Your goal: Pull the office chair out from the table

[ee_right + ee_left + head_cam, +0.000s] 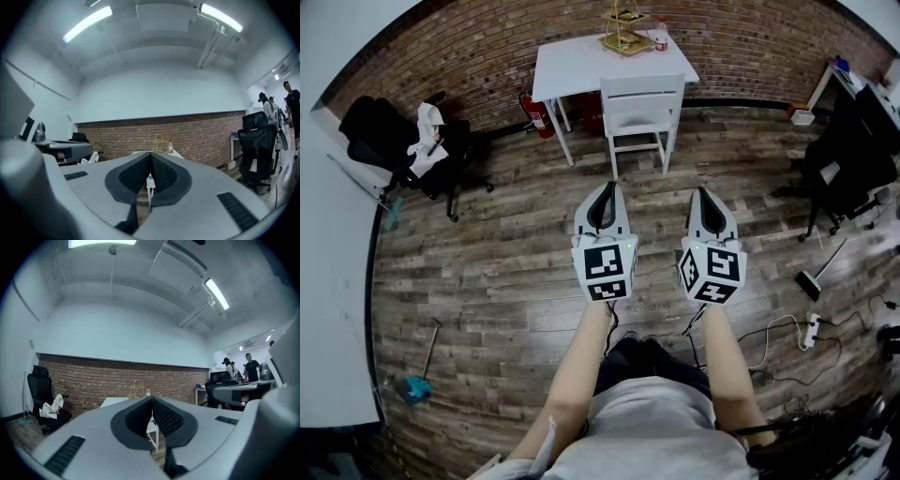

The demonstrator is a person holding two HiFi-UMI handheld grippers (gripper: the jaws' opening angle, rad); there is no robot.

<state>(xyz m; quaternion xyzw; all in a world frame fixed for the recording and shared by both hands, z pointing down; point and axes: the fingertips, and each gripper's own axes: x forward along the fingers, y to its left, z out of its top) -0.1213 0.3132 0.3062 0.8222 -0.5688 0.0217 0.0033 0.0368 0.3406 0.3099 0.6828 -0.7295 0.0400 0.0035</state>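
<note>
White table [572, 66] bears what may be a bottle [661, 40], print unreadable.

Upright white chair [642, 105] pushed in at white table [574, 64].

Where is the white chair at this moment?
Head view, top centre: the white chair stands pushed in at the near edge of the white table by the brick wall, with a red fire extinguisher left of the table.

Brick wall [469, 66] backs a wood-plank floor [487, 272] under ceiling strip lights [86, 23].
</note>
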